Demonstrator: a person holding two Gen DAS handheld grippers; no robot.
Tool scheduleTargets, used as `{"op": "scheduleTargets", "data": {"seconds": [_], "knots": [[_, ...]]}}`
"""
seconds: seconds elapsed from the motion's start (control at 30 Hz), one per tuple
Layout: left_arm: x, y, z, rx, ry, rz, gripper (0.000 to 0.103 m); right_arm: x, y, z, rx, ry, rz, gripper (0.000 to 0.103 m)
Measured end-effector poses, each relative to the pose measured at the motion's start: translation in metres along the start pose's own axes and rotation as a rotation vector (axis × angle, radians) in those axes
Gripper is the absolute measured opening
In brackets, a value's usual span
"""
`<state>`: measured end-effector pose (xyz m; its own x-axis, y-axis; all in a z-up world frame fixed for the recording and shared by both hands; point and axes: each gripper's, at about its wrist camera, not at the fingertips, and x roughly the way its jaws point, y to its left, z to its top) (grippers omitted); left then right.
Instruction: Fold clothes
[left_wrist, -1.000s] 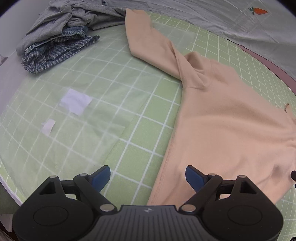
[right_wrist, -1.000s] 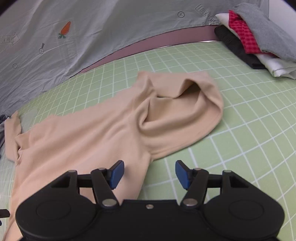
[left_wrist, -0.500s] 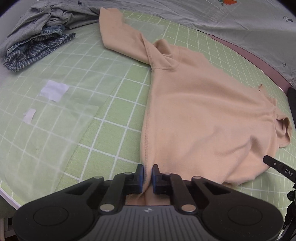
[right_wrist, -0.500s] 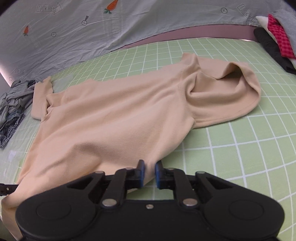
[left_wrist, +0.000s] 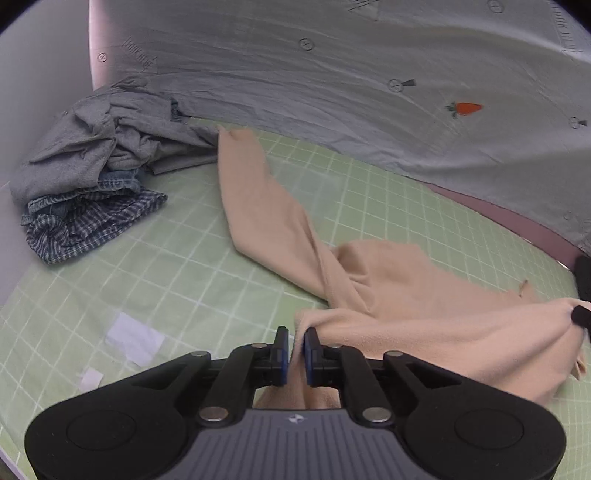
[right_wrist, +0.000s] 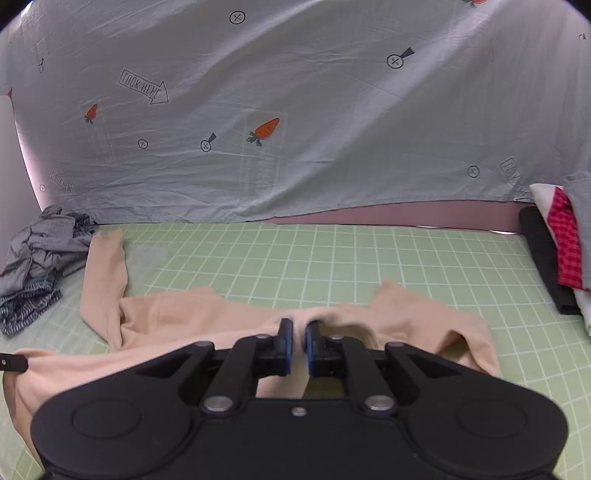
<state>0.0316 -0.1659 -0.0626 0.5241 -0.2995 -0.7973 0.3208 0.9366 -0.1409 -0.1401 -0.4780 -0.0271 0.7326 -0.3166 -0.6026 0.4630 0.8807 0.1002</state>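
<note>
While both grippers are pinching its lower hem, the beige long-sleeved top (left_wrist: 424, 295) is lying across the green gridded mat (left_wrist: 166, 266), its hem edge bunched and lifted off the surface between the two grips. The left gripper (left_wrist: 294, 341) is holding one corner of the hem, with the fabric gathered in the narrow gap between its blue pads; the jaws are easing slightly apart, yet the cloth is sitting between them and hanging taut from them. The right gripper (right_wrist: 298, 334) is gripping the hem further along, its jaws also narrow and opening a little, with a fold of the top caught between the pads. One sleeve (left_wrist: 255, 195) is stretching away flat toward the far left, its cuff almost touching a crumpled heap of grey and blue checked clothes (left_wrist: 85, 184). The other sleeve (right_wrist: 443, 325) is lying folded on the right side of the mat. The fabric is looking soft and slightly blurred, with creases running toward the grips.

A grey sheet printed with carrots (right_wrist: 295, 110) is hanging as a backdrop behind the mat. A stack of folded clothes, black, white, red checked and grey (right_wrist: 561, 251), is sitting at the far right edge, well apart from the top. Two white patches (left_wrist: 133, 338) are showing on the mat near the left gripper.
</note>
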Motion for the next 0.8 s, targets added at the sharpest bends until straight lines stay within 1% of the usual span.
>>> {"op": "scheduleTargets", "data": {"seconds": [0.03, 0.07, 0.1, 0.13, 0.17, 0.2, 0.3, 0.37, 0.4, 0.43, 0.53, 0.7, 0.8], "knots": [[0.008, 0.001, 0.004, 0.004, 0.030, 0.028, 0.014, 0.005, 0.000, -0.002, 0.021, 0.010, -0.003, 0.032], [0.008, 0.004, 0.003, 0.005, 0.034, 0.039, 0.016, 0.010, 0.001, -0.003, 0.043, 0.021, -0.005, 0.034], [0.007, 0.008, 0.001, 0.006, 0.036, 0.049, 0.026, 0.015, 0.001, -0.005, 0.064, 0.031, -0.008, 0.033], [0.003, 0.013, -0.004, 0.003, 0.027, 0.039, 0.041, 0.020, 0.002, -0.007, 0.086, 0.042, -0.011, 0.036], [0.001, 0.017, -0.010, 0.003, 0.025, 0.030, 0.050, 0.013, -0.001, -0.015, 0.105, 0.031, -0.018, 0.042], [0.000, 0.020, -0.016, 0.006, 0.032, 0.028, 0.061, 0.006, -0.003, -0.025, 0.125, 0.030, -0.036, 0.043], [0.008, 0.027, -0.038, 0.031, 0.107, 0.031, 0.063, 0.000, -0.012, -0.053, 0.207, 0.084, -0.061, 0.044], [0.015, 0.034, -0.051, 0.016, 0.159, 0.033, 0.063, 0.001, -0.016, -0.074, 0.257, 0.135, -0.063, 0.044], [0.018, 0.035, -0.054, 0.012, 0.172, 0.033, 0.063, 0.002, -0.018, -0.084, 0.282, 0.161, -0.065, 0.044], [0.020, 0.037, -0.058, 0.009, 0.186, 0.034, 0.063, 0.004, -0.017, -0.089, 0.280, 0.172, -0.075, 0.044], [0.022, 0.036, -0.062, 0.041, 0.202, 0.038, 0.063, 0.009, -0.011, -0.101, 0.263, 0.202, -0.109, 0.043], [0.024, 0.035, -0.064, 0.080, 0.216, 0.034, 0.063, 0.025, -0.003, -0.109, 0.147, 0.233, -0.178, 0.042], [0.028, 0.038, -0.065, 0.079, 0.232, 0.041, 0.063, 0.030, 0.000, -0.109, 0.158, 0.242, -0.139, 0.042]]}}
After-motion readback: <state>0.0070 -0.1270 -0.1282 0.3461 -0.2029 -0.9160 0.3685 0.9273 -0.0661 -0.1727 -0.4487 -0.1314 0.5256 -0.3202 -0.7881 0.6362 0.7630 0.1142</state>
